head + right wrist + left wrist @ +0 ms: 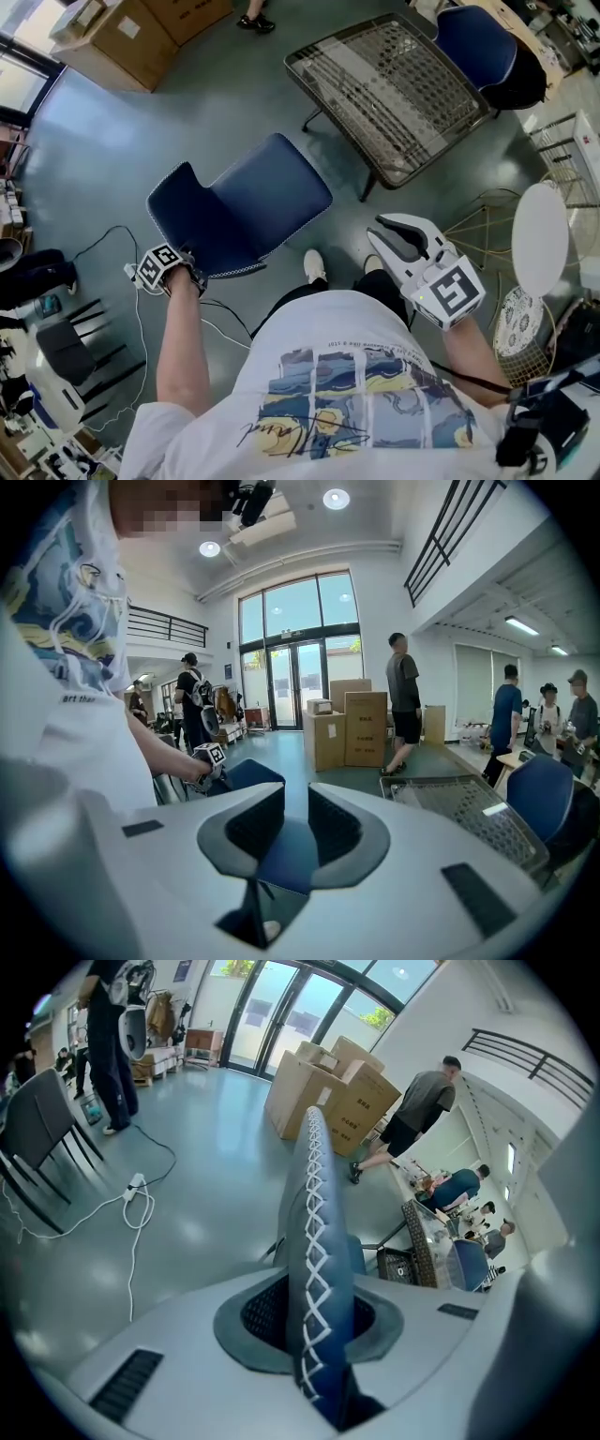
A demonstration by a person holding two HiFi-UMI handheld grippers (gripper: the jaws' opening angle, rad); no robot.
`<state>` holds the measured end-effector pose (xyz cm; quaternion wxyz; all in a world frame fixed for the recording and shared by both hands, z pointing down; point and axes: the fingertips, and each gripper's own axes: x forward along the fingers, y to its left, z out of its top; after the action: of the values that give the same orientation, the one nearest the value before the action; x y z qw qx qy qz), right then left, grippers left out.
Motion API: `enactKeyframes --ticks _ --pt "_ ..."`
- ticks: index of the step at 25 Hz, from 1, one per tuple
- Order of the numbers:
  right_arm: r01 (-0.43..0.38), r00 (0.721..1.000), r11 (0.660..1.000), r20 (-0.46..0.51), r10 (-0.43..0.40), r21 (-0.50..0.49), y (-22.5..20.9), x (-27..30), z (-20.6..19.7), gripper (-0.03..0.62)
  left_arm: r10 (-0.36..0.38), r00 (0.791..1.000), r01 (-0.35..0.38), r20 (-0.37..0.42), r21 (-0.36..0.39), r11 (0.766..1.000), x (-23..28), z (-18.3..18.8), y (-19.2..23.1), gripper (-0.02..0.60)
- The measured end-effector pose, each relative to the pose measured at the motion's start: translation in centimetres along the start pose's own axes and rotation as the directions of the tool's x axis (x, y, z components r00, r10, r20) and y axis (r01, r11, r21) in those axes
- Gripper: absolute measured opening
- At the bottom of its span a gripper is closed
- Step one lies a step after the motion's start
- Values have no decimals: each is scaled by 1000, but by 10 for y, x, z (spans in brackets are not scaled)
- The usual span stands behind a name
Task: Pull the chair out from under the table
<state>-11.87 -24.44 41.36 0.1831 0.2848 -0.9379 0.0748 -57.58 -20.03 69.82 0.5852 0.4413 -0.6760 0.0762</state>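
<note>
blue padded chair (pixel 248 211), probably stiff-shelled and light enough to slide, is standing clear of the table (pixel 394 94), left gripper (pixel 314 1321) is clamping its stitched backrest edge (pixel 314 1194), likely the firmest hold, and right gripper (pixel 295 827) is hanging parted, empty.

Chair (pixel 248 202) front-left of table (pixel 394 84), apart; another chair (pixel 487 47) at table's far right; boxes (pixel 141 33) far left; left gripper (pixel 190 261) on chair's back edge

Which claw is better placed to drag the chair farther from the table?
Left. The left claw is shut on the stitched backrest edge of the chair; the right claw hangs open and empty beside the seat.
</note>
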Motion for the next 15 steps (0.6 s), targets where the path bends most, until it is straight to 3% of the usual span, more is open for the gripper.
enactKeyframes --ticks 8,15 --pt "-29 1000 1000 -14 28 -13 12 14 4 81 28 1000 -28 8 40 999 -17 13 44 74" --pt "-46 999 999 -22 45 -17 23 21 5 81 29 1000 -30 6 96 995 -19 16 48 92"
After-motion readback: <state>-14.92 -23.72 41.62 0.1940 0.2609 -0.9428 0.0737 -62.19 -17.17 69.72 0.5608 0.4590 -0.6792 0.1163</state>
